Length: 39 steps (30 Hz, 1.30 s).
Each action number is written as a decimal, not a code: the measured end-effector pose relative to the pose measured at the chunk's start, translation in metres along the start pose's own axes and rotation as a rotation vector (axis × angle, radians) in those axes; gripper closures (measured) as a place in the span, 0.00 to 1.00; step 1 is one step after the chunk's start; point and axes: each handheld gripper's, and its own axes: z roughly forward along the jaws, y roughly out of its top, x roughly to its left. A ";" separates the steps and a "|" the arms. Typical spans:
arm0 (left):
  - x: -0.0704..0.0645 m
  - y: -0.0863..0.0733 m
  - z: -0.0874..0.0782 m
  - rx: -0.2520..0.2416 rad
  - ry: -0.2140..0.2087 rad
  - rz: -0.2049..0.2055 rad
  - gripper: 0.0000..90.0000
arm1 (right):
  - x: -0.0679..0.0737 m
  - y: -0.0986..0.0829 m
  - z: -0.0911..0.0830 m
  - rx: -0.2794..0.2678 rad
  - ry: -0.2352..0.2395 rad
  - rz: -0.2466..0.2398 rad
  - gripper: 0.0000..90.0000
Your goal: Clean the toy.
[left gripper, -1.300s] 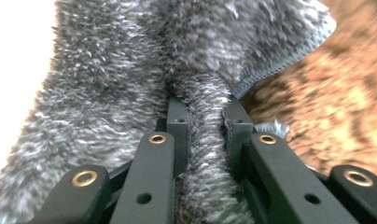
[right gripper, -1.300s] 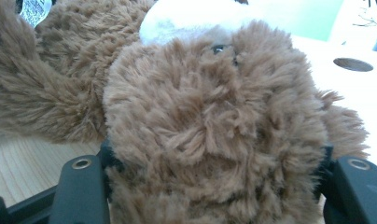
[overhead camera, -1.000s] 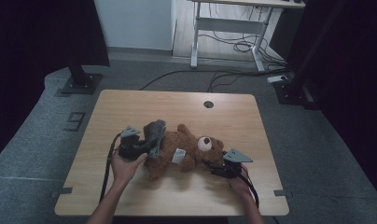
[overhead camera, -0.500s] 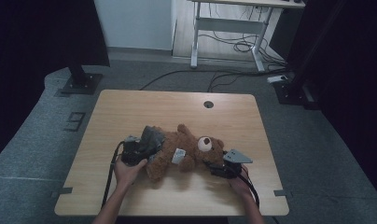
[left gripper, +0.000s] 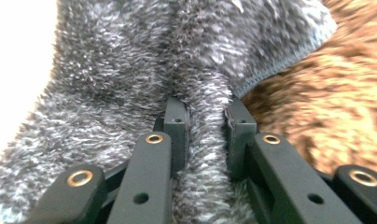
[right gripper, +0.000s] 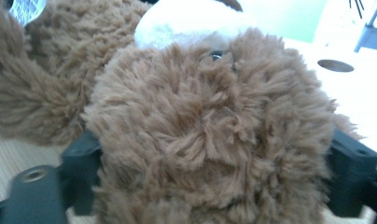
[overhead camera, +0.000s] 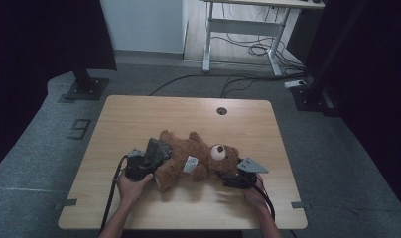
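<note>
The teddy bear (overhead camera: 196,156) lies on its back mid-table (overhead camera: 139,114); the left gripper (overhead camera: 148,161) is clamped on a fold of the grey fuzzy sock (left gripper: 130,79) at the bear's leg, jaws pinching pile; the right gripper (overhead camera: 227,176) is spread wide around the bear's head (right gripper: 214,130), pressing both sides. My worry: that thin pinch could slip off the fluff, or the bear could slide along with the pull if the head hold proves too soft.

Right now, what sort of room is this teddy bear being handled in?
Probably a lab or recording space: a bare wooden table on grey carpet, black curtains around it, and loose cables under a desk behind.
</note>
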 end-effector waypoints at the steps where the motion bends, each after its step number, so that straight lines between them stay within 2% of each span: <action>1: -0.001 0.000 -0.003 -0.007 0.007 0.011 0.83 | 0.001 0.002 -0.001 -0.001 -0.002 0.014 0.13; 2: -0.004 0.000 -0.009 -0.019 0.013 0.026 0.83 | 0.002 0.004 -0.003 -0.005 0.000 0.023 0.08; 4: -0.006 0.000 -0.015 -0.044 0.017 0.032 0.82 | 0.003 0.007 -0.006 -0.007 -0.005 0.027 0.07; 6: -0.007 0.000 -0.018 -0.053 0.013 0.030 0.82 | 0.003 0.008 -0.008 -0.020 -0.011 0.037 0.07; 9: -0.008 0.001 -0.027 -0.081 -0.002 0.025 0.82 | -0.001 0.016 -0.021 -0.078 -0.020 0.086 0.07; 13: -0.007 0.002 -0.035 -0.100 -0.008 0.018 0.82 | -0.005 0.019 -0.034 -0.109 -0.025 0.108 0.09; 17: -0.005 0.001 -0.042 -0.112 0.003 0.023 0.82 | -0.006 0.016 -0.041 -0.114 -0.028 0.113 0.11; 21: 0.000 -0.002 -0.057 -0.139 0.035 0.036 0.82 | -0.007 0.013 -0.048 -0.101 -0.031 0.111 0.13; 27: 0.002 -0.006 -0.064 -0.133 0.050 0.060 0.82 | -0.009 0.010 -0.052 -0.087 -0.041 0.114 0.15; 31: 0.005 -0.011 -0.070 -0.134 0.056 0.053 0.82 | -0.009 0.007 -0.055 -0.075 -0.046 0.109 0.15; 35: 0.015 -0.021 -0.076 -0.120 0.089 0.043 0.82 | -0.011 0.003 -0.059 -0.068 -0.053 0.114 0.16; 39: 0.032 -0.035 -0.085 -0.086 0.146 0.024 0.82 | -0.013 0.000 -0.061 -0.061 -0.059 0.116 0.16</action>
